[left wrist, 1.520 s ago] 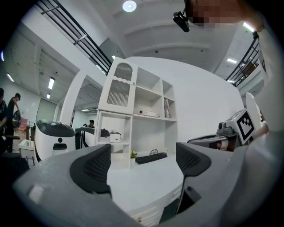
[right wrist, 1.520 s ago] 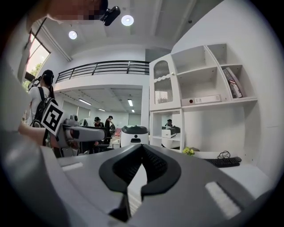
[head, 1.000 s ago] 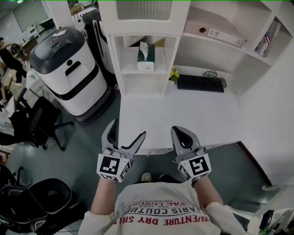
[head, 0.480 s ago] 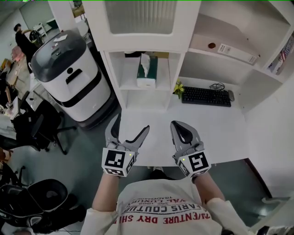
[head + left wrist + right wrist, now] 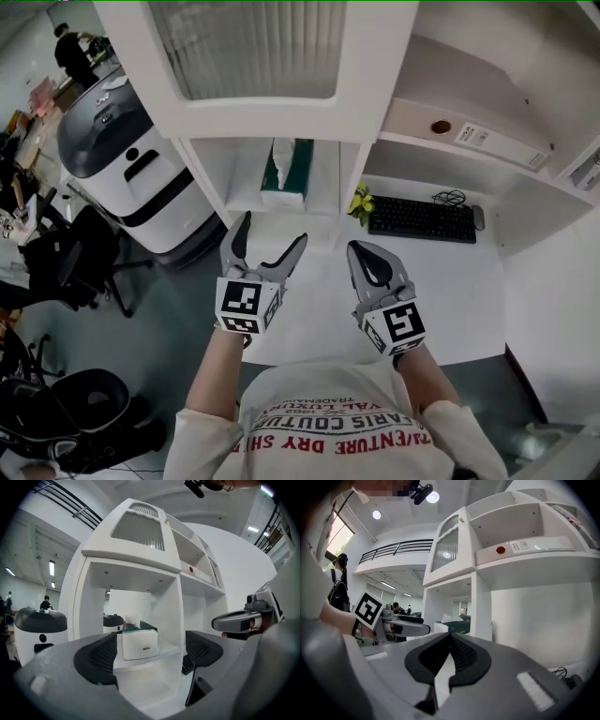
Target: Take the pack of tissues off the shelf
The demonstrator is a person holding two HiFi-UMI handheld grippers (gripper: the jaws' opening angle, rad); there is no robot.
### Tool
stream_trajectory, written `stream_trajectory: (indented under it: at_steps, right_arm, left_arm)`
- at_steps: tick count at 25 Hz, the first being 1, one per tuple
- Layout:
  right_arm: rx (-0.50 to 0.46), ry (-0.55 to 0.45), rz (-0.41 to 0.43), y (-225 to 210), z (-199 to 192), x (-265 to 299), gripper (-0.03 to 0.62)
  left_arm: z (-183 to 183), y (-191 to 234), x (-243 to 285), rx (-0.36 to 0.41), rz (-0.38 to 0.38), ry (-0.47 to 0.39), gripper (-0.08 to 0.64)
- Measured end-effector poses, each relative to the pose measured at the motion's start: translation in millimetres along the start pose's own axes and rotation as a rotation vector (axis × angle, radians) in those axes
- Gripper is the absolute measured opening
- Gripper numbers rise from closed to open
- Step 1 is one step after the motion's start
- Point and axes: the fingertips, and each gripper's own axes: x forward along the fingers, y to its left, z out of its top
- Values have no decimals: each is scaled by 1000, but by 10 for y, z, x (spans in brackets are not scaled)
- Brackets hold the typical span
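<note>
Having closed in on the shelf, I now see the pack of tissues standing near its front edge, framed ahead of the wide-open jaws of my left tool yet clear of them, while my right tool is clenched on nothing, so a grasp looks within reach.

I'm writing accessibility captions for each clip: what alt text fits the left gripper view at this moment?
The left gripper, its dark jaws open and empty, points at a white-and-green pack of tissues standing on a low shelf of a white cabinet. The right gripper shows at the right edge.
</note>
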Motion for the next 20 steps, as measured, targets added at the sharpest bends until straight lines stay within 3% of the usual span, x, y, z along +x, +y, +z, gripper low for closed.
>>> stream_trajectory:
  at_steps: [5,11,20]
  right_arm:
    - [2,26,31,-210,-95,180,2]
    - [33,53,54,-339,-248,358,2]
    - [73,89,44,-507,-444,457,2]
  left_arm:
    - [-21,155,362,-15,61,-11,467]
    - [-121,219,719,10,121,41,520]
    - [-177,349,1040,32,207,94,512]
